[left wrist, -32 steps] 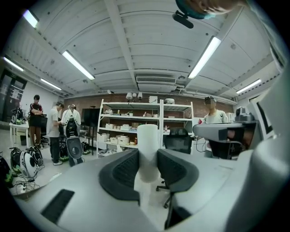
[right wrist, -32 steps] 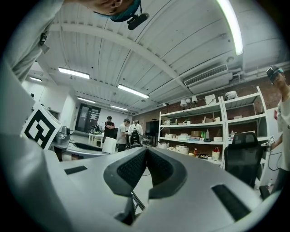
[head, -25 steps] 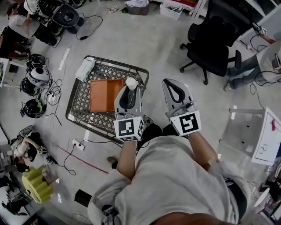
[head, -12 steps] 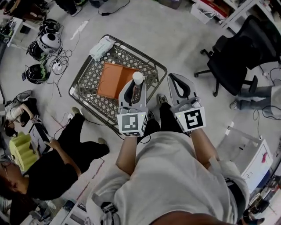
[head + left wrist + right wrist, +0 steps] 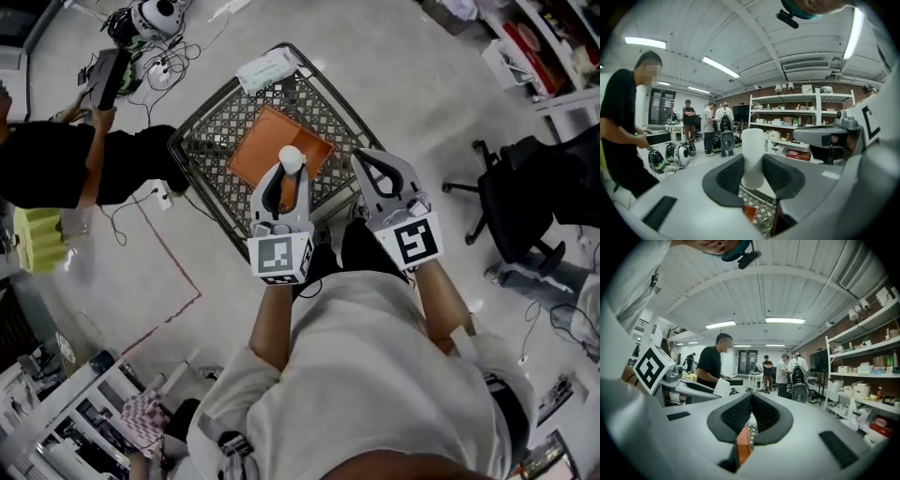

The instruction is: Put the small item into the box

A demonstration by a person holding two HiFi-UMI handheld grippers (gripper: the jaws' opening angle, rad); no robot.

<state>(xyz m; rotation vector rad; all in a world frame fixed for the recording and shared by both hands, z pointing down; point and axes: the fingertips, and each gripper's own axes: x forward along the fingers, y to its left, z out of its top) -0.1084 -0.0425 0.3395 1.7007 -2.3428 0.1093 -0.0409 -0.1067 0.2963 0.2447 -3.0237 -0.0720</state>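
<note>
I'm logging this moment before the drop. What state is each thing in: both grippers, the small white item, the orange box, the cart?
left gripper, shut on the white cylinder.
white cylinder, upright between the jaws, over the box, not yet in it.
right gripper, shut, nothing between its jaws.
orange box, open-topped, lying in the cart; the part that shows is bare.
cart, holding the box in its mesh basket.

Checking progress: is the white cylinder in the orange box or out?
Out: the left gripper holds the white cylinder between its jaws, over the orange box in the head view.
</note>
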